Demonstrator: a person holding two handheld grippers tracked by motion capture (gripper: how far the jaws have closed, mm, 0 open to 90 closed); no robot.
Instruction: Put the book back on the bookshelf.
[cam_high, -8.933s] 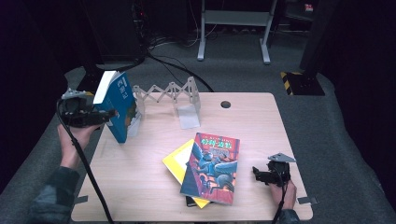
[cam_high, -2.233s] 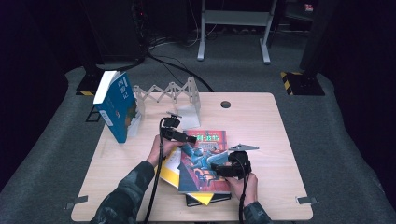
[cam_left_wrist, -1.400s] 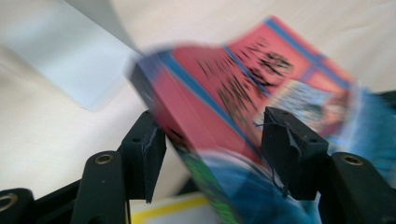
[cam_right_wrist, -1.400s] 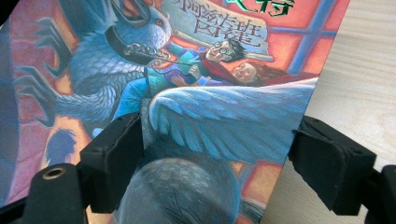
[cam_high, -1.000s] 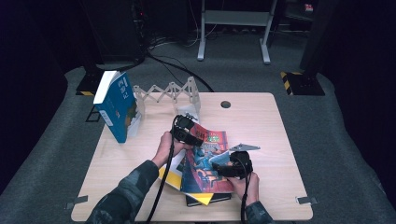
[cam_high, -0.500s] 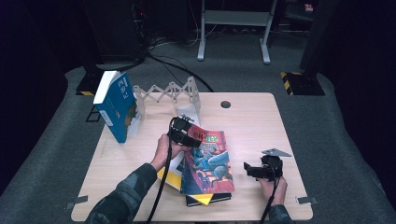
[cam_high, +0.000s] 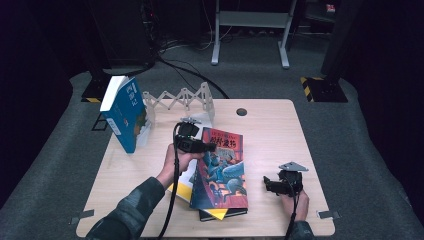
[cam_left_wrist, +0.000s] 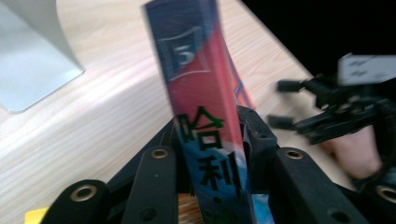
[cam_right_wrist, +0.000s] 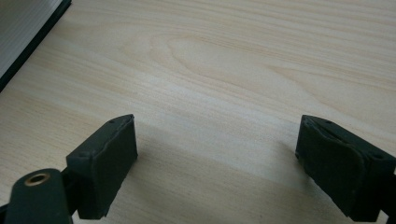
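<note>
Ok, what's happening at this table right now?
A person is working through a pile of books with a gripper in each hand. The left gripper has just closed on the red and blue book at its top edge, lifting it off the yellow book and the dark one beneath. The right gripper hovers open over the bare table, holding nothing. A blue book already stands in the white rack.
</note>
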